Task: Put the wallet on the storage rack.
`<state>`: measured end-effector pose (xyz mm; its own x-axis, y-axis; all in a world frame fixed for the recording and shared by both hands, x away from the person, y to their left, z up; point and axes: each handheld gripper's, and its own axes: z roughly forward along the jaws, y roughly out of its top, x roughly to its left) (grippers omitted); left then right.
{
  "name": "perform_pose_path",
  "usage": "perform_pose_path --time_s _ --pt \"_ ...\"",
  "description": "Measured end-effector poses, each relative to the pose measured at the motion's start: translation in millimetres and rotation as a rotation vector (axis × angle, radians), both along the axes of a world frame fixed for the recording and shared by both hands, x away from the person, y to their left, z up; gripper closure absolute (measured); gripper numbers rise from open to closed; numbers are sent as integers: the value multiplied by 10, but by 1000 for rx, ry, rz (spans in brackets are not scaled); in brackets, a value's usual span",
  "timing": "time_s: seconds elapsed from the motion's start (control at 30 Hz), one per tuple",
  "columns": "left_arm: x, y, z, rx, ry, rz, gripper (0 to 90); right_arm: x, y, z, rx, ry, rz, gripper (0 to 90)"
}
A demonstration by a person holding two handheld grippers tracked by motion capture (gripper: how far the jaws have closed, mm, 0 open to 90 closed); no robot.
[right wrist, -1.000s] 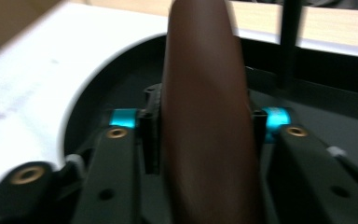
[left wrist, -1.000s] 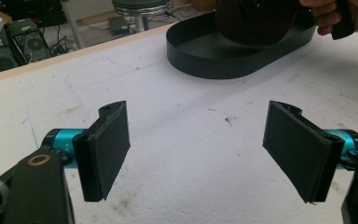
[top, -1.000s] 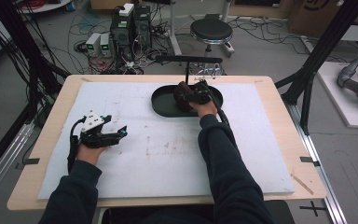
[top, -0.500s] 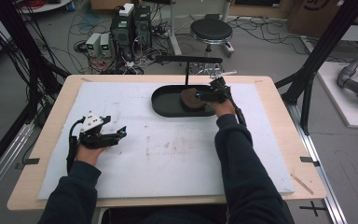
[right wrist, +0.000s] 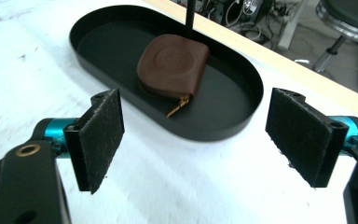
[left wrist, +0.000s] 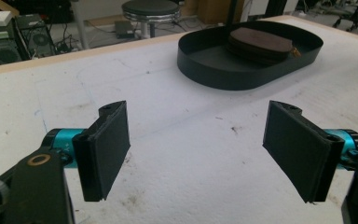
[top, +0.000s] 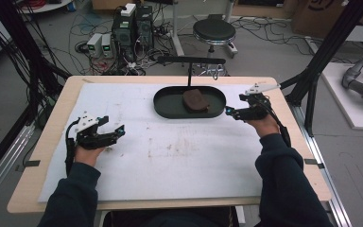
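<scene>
While both grippers gape empty, right gripper (top: 230, 111) hangs beside tray (top: 163, 108) rim.

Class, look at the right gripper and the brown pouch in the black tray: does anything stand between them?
Only the tray's own low wall. The brown pouch lies inside the black tray, and the right gripper hangs open outside its rim, over bare white mat. The thin black post stands behind the pouch, out of the way.

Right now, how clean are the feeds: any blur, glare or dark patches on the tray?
High view: dim and soft, the brown pouch a dark blob in the black tray. Right gripper view: bright and sharp, with the white mat washed out. Left gripper view: pads sharp, the tray slightly soft.
</scene>
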<state>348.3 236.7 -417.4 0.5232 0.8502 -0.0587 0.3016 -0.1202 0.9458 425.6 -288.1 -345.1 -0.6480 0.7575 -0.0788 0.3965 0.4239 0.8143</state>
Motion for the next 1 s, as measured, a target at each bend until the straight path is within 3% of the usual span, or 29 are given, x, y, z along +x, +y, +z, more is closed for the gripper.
perform_pose_path --time_s 0.17,0.2,0.4,0.53,0.6,1.0 --pt "4 13 6 -4 -5 4 225 -202 -109 -61 -27 -20 0 196" --pt "4 14 11 0 -8 6 225 -295 -162 -118 -14 -19 -5 196" --pt "10 14 11 -5 -17 11 225 -481 -252 -341 29 -11 -33 195" --pt "4 11 20 -6 -29 16 225 -539 -275 -517 58 -8 -61 196" --pt "-3 10 32 -6 -40 19 226 -535 -284 -563 44 10 -57 196" --pt "-8 -3 33 2 -43 18 226 -571 -329 -548 63 -29 -58 196"
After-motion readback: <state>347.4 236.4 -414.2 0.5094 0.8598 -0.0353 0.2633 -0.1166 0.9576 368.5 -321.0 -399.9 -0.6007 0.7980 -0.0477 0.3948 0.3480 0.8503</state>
